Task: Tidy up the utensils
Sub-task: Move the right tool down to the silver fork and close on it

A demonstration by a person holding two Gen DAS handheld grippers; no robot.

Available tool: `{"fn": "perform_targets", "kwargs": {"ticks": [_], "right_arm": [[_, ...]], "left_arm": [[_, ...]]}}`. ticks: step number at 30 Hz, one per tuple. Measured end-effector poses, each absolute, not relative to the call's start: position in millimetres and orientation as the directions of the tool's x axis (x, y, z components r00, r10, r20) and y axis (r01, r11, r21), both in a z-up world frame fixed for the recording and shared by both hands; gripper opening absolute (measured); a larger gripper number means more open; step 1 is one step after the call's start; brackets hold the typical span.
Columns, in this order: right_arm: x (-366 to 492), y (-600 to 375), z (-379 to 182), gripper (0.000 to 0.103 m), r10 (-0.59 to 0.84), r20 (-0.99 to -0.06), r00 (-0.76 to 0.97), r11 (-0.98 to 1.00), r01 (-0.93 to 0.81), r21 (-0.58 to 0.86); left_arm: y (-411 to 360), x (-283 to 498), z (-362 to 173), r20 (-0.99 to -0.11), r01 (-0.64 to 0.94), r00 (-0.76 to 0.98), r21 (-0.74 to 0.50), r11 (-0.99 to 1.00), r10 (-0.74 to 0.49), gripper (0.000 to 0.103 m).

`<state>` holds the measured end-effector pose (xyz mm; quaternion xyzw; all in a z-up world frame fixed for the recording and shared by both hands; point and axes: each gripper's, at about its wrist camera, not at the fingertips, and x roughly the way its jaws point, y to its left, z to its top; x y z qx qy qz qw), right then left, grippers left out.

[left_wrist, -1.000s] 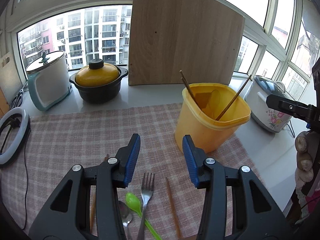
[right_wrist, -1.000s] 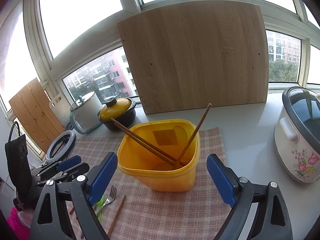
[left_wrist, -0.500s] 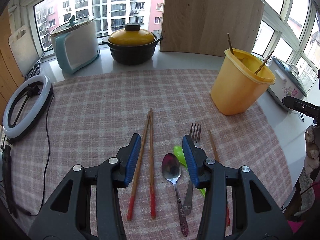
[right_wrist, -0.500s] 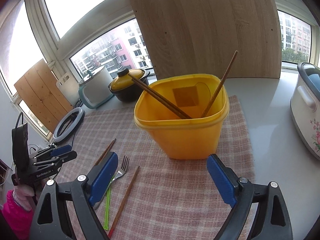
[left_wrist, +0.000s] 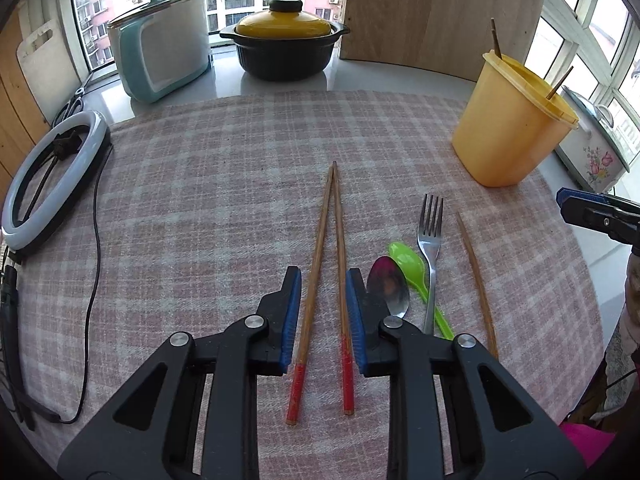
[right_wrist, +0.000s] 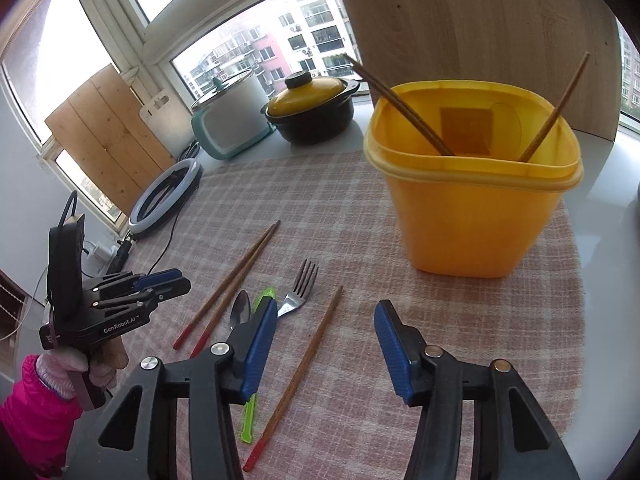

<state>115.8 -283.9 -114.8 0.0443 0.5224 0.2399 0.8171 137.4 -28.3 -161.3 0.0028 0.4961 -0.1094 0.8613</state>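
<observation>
Left tool [left_wrist: 323, 312], jaws just closing, not yet pinching, straddles chopstick pair [left_wrist: 325, 264] at lower centre. Right tool [right_wrist: 326, 344], also narrowing, empty over single chopstick [right_wrist: 304, 364]. We lower squarely, then squeeze.

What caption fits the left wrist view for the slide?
Left gripper, fingers closing, straddles a pair of red-tipped chopsticks on the checked cloth, beside spoons and a fork.
</observation>
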Motion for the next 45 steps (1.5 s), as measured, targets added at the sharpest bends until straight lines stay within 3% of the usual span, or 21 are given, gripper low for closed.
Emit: {"fn": "perform_targets", "kwargs": {"ticks": [10, 37, 45], "right_arm": [[128.8, -229.3, -147.9, 0.038, 0.402, -0.873, 0.276, 0.875, -0.396, 0.278], [161.2, -204.9, -189.6, 0.037, 0.328, -0.913, 0.242, 0.9, -0.373, 0.224], [168.8, -201.3, -200.9, 0.032, 0.323, -0.921, 0.22, 0.905, -0.358, 0.231]], "left_arm": [[-26.7, 156.1, -184.7, -0.883, 0.234, 0.427, -0.098, 0.967, -0.193, 0.017], [-37.9, 200.2, -211.1, -0.911, 0.3, 0.373, -0.062, 0.952, -0.177, 0.017], [-44.0, 214.7, -212.0, -0.908, 0.302, 0.383, -0.048, 0.952, -0.168, 0.017]]}}
